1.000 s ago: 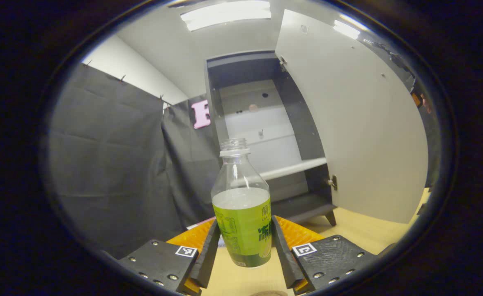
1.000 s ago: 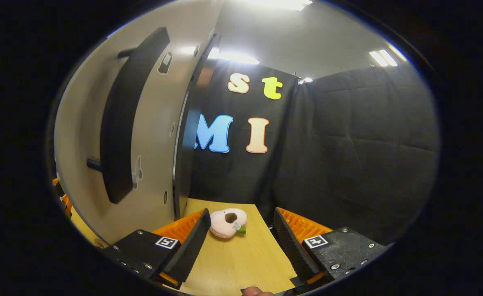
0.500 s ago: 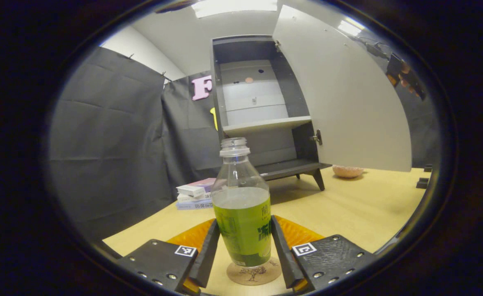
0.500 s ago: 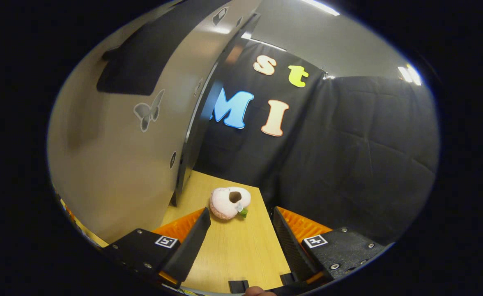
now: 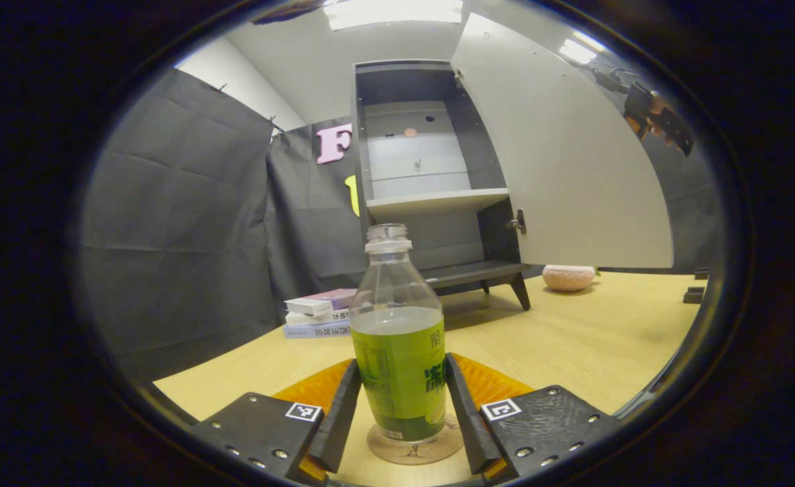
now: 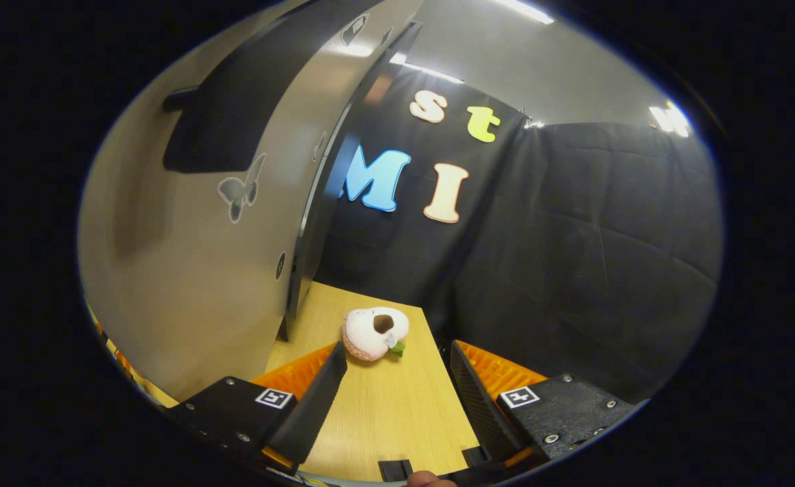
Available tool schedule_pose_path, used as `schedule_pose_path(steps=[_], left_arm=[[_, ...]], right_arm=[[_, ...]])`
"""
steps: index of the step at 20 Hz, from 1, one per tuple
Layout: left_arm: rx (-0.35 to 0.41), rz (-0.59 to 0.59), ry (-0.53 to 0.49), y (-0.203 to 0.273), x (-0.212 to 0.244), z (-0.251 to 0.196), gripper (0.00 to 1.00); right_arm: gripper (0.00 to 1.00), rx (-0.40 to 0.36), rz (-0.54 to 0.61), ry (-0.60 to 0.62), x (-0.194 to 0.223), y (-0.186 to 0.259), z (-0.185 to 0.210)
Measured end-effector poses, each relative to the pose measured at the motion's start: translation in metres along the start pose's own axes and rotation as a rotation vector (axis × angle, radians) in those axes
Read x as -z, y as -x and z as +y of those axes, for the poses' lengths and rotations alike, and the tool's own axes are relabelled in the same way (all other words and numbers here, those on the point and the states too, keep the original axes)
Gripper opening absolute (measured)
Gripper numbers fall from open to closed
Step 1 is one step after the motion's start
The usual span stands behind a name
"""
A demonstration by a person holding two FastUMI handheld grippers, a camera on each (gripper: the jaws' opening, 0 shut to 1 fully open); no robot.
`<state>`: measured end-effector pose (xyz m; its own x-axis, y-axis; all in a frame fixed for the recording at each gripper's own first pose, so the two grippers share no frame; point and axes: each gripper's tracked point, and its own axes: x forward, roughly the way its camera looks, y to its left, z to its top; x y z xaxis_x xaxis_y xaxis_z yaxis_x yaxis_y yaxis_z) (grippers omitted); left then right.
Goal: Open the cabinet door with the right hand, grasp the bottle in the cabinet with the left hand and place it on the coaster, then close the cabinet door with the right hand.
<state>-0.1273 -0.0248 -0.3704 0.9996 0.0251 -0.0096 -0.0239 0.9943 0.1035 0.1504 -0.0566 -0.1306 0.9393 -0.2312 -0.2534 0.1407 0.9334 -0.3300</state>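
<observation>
One bottle [image 5: 399, 352] stands upright on the single coaster [image 5: 415, 446], its long axis vertical, pinched between the fingers of the left gripper [image 5: 403, 412]. It seems to be resting on the coaster, though the contact is hard to see. The right gripper [image 6: 392, 399] hangs wide and empty just beside the one open cabinet door [image 6: 195, 270], on its handle [image 6: 235, 108] side and the nearer of the two to it. Inside, the cabinet [image 5: 424, 176] holds one shelf.
</observation>
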Motion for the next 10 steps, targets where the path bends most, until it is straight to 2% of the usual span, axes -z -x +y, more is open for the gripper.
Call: schedule_pose_path(steps=[4, 7, 10], left_arm=[[0.018, -0.003, 0.041, -0.003, 0.002, -0.005, 0.71], [0.014, -0.034, 0.043, 0.001, -0.006, -0.008, 0.94], [-0.011, -0.072, 0.031, 0.004, -0.019, -0.003, 0.90]], right_arm=[[0.95, -0.005, 0.000, -0.020, -0.001, -0.001, -0.002], [0.95, 0.000, 0.004, -0.011, -0.001, 0.000, -0.001], [0.95, 0.010, 0.021, -0.002, 0.004, -0.003, -0.001]])
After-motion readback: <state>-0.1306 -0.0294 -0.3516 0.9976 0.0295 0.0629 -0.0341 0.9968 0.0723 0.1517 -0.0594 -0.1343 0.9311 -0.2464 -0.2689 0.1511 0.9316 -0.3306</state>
